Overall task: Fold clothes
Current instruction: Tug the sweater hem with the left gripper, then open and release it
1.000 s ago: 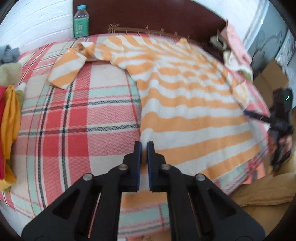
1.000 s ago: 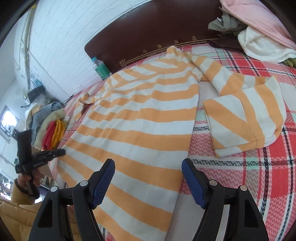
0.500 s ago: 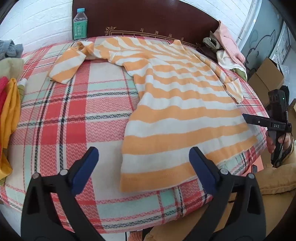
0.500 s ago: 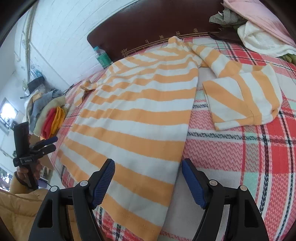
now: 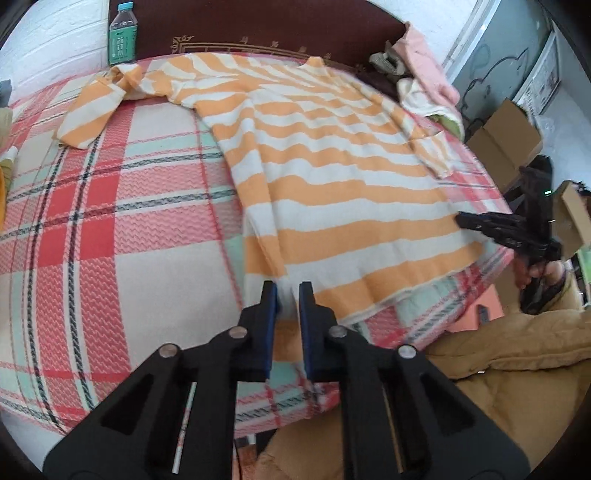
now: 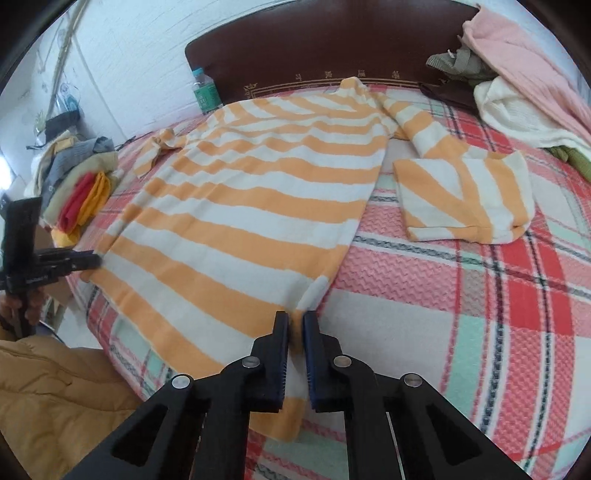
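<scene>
An orange and white striped sweater [image 5: 332,177] lies flat, front down the bed, on a plaid bedspread [image 5: 110,221]. My left gripper [image 5: 287,291] is shut on the hem at the sweater's near left corner, with cloth pinched between the blue pads. My right gripper [image 6: 295,321] is shut on the hem at the opposite bottom corner of the sweater [image 6: 258,192]. Each view also shows the other gripper at the sweater's far side edge: the right gripper [image 5: 461,220] and the left gripper [image 6: 96,260]. One sleeve [image 6: 461,199] lies folded over beside the body.
A water bottle [image 5: 123,33] stands by the dark headboard [image 6: 332,48]. A pile of folded clothes [image 6: 74,184] sits off the bed's left side. Pink and cream garments [image 6: 517,74] are heaped at the far right. A cardboard box [image 5: 506,140] stands beyond. A person's tan jacket [image 5: 498,369] is near.
Half a second ago both grippers stood wide open over the hem. Both have since dropped to the hem corners and shut on the cloth.
</scene>
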### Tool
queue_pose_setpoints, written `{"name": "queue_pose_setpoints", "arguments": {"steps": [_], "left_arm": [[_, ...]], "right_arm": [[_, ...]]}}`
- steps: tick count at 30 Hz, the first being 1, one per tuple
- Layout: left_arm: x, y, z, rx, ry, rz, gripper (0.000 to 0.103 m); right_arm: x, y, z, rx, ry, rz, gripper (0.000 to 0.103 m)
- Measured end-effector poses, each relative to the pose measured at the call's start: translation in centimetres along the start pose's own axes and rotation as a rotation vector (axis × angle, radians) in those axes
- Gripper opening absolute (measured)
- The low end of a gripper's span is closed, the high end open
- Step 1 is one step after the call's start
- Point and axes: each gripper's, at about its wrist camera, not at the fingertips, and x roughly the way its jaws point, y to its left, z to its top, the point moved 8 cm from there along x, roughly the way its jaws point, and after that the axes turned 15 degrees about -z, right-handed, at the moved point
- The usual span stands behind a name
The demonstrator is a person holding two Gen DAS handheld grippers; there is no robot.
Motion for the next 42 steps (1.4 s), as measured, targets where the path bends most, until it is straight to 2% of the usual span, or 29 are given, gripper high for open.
{"name": "queue_pose_setpoints", "arguments": {"steps": [2, 3, 4, 5, 6, 7, 8, 10, 13, 14, 16, 18, 20, 23, 25, 26, 29, 34, 37, 39, 42], "left_arm": [[-0.4, -1.2, -0.2, 0.029, 0.011, -0.079, 0.013], [-0.5, -1.2, -0.3, 0.059, 0.021, -0.05, 0.013], [-0.5, -0.6, -0.2, 0.087, 0.036, 0.024, 0.015], [-0.6, 0.3, 0.2, 0.098, 0.045, 0.088, 0.028], [-0.8, 1.3, 0.9, 0.089, 0.033, 0.132, 0.061], [-1.1, 2.3, 2.0, 0.065, 0.002, 0.144, 0.08], [-1.4, 3.3, 3.2, 0.037, -0.037, 0.143, 0.095], [-1.5, 5.1, 6.1, 0.001, -0.088, 0.136, 0.095], [0.1, 7.6, 10.5, -0.007, -0.115, 0.158, 0.095], [1.0, 8.4, 11.8, -0.028, -0.116, 0.148, 0.094], [3.0, 10.2, 13.9, -0.088, -0.104, 0.123, 0.084], [5.1, 11.7, 15.1, -0.137, -0.065, 0.086, 0.073], [7.1, 12.8, 15.8, -0.156, -0.022, 0.107, 0.07], [8.1, 13.2, 17.0, -0.131, -0.039, 0.142, 0.068], [8.2, 13.8, 17.6, -0.167, -0.059, 0.139, 0.041], [8.3, 14.2, 17.6, -0.187, -0.062, 0.142, 0.01], [7.9, 14.9, 17.6, -0.217, -0.08, 0.164, 0.008], [4.7, 16.2, 17.8, -0.195, -0.141, 0.311, 0.008], [4.0, 16.5, 17.7, -0.153, -0.124, 0.361, 0.008], [4.7, 16.1, 17.3, -0.111, -0.083, 0.359, 0.008], [4.2, 15.4, 16.4, -0.12, -0.1, 0.255, 0.01]], "right_arm": [[-0.4, -0.9, -0.2, -0.011, 0.002, -0.042, 0.006], [-0.5, -1.5, -0.3, 0.007, 0.011, -0.039, 0.009], [-0.5, -1.8, -0.4, 0.029, 0.025, -0.019, 0.012], [-0.5, -2.1, -0.4, 0.05, 0.028, -0.006, 0.017], [-0.7, -2.4, -0.2, 0.074, 0.017, -0.001, 0.029], [-0.9, -2.5, 0.1, 0.093, 0.002, 0.011, 0.042], [-1.3, -2.3, 0.5, 0.104, -0.022, 0.033, 0.044], [-1.9, -1.8, 1.4, 0.123, -0.065, 0.077, 0.048], [-2.2, -0.6, 2.7, 0.136, -0.092, 0.12, 0.05], [-2.1, -0.1, 3.1, 0.138, -0.095, 0.129, 0.051], [-1.7, 0.9, 3.5, 0.139, -0.086, 0.148, 0.067], [-1.4, 1.5, 3.7, 0.143, -0.079, 0.156, 0.068], [-1.2, 1.7, 3.8, 0.143, -0.073, 0.163, 0.069], [-0.9, 1.4, 3.8, 0.154, -0.064, 0.162, 0.069], [-0.7, 1.1, 3.7, 0.164, -0.055, 0.158, 0.07], [-0.5, 0.9, 3.8, 0.17, -0.052, 0.153, 0.07], [0.0, 0.0, 3.8, 0.206, -0.038, 0.147, 0.073], [0.7, -1.2, 3.6, 0.246, -0.02, 0.141, 0.073], [0.9, -1.5, 3.5, 0.25, -0.018, 0.144, 0.074], [1.2, -1.7, 3.6, 0.254, -0.013, 0.142, 0.074], [1.6, -2.0, 3.6, 0.262, -0.001, 0.139, 0.074]]}}
